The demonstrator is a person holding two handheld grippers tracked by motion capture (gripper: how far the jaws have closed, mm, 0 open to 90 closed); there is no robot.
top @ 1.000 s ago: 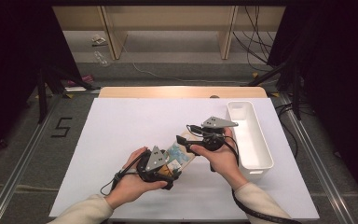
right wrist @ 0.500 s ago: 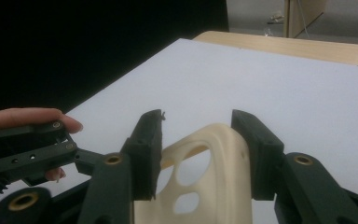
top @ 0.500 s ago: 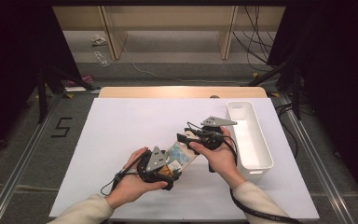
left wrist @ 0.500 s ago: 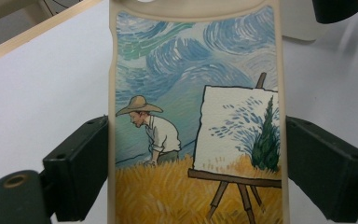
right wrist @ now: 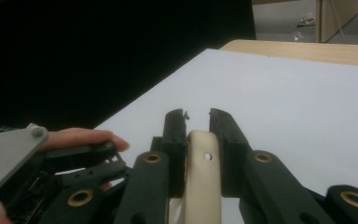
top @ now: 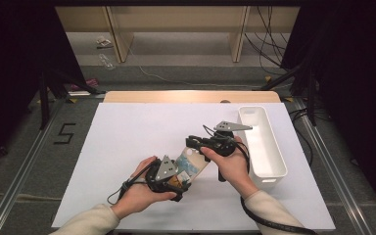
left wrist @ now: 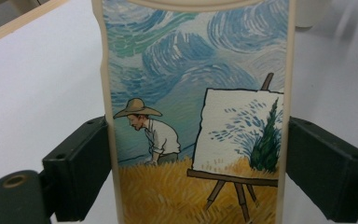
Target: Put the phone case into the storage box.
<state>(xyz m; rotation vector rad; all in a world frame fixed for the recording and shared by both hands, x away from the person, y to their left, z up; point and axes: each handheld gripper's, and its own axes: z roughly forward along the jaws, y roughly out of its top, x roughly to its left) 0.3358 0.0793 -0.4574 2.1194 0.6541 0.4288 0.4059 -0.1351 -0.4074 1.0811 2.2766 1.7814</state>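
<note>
Case (left wrist: 193, 116) is clamped across its width by the left gripper (top: 169, 177), long axis running ahead; its far edge has just been closed on by the right gripper (right wrist: 197, 114).

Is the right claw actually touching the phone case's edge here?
Touching. In the right gripper view, the right claw has just closed and its two black jaws press both faces of the cream phone case edge, with no gap.
</note>
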